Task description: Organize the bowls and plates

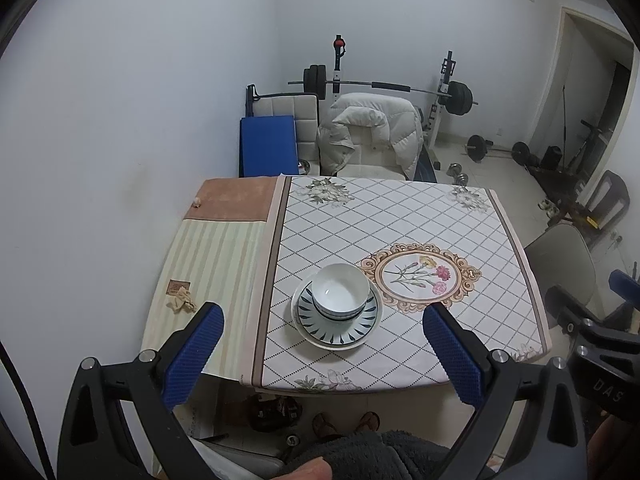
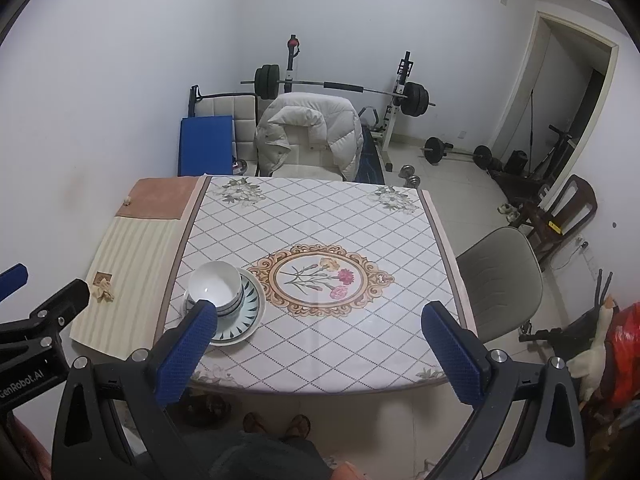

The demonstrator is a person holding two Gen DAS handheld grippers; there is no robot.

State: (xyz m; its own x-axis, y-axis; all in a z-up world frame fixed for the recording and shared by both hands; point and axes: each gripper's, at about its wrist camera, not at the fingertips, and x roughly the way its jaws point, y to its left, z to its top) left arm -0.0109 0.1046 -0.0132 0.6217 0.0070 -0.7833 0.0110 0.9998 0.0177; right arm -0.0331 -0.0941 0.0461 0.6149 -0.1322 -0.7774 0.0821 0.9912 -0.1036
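A white bowl (image 1: 340, 287) with an empty, glossy inside sits on top of at least one more bowl, whose dark-banded rim shows just beneath it. The stack of bowls rests in the middle of a plate (image 1: 362, 330) painted with dark blue leaf strokes around its well, and that plate lies on a plain white plate (image 1: 298, 320) whose edge shows all round. The whole pile stands on the table (image 1: 400, 216), on the left part of a diamond-checked cloth, just beside the round flower medallion (image 1: 420, 276) printed at the cloth's centre. Left of the checked cloth lies a striped cloth (image 1: 216, 252) with a crumpled scrap of paper (image 1: 182, 300) on it.

The left gripper (image 1: 323, 354) is held above the near table edge with its blue pads wide apart, the pile showing between them, and it grips nothing. The right gripper (image 2: 320, 354) is likewise spread wide and empty, its left pad overlapping the pile only in view.

Beyond the table stand a chair draped with a pale padded jacket (image 1: 372, 132) and a barbell rack (image 1: 400, 88).
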